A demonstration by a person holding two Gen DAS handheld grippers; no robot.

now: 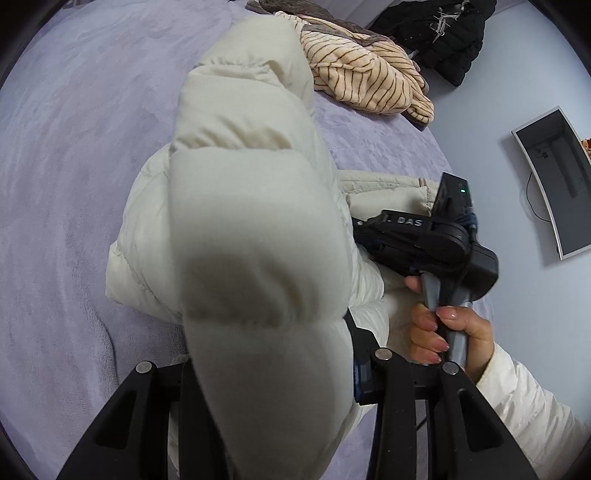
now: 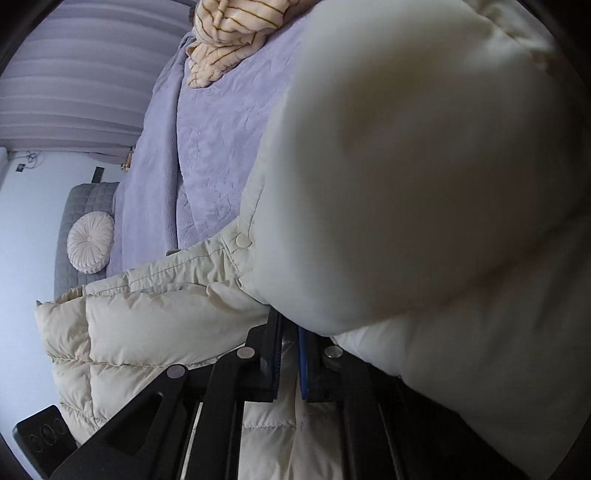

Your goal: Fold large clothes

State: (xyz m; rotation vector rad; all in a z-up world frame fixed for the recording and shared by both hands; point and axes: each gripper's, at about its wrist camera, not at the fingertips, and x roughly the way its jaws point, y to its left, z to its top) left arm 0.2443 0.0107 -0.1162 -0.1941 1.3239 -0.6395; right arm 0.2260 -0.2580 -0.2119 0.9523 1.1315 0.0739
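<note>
A cream puffer jacket [image 1: 236, 177] lies on the lavender bed [image 1: 66, 166]. My left gripper [image 1: 269, 369] is shut on a puffy fold of the jacket and lifts it close to the lens, which hides its fingertips. My right gripper [image 2: 290, 354] is shut on another part of the jacket [image 2: 424, 166], with fabric pinched between the dark fingers [image 2: 269, 350]. The right gripper's body [image 1: 424, 240] and the hand that holds it show in the left wrist view, beside the jacket.
A cream striped garment [image 1: 369, 81] lies bunched at the far side of the bed, also in the right wrist view [image 2: 229, 33]. A black jacket [image 1: 443, 33] lies beyond it. A wall screen [image 1: 557, 181] is at right. A round cushion [image 2: 90, 242] sits on a grey seat.
</note>
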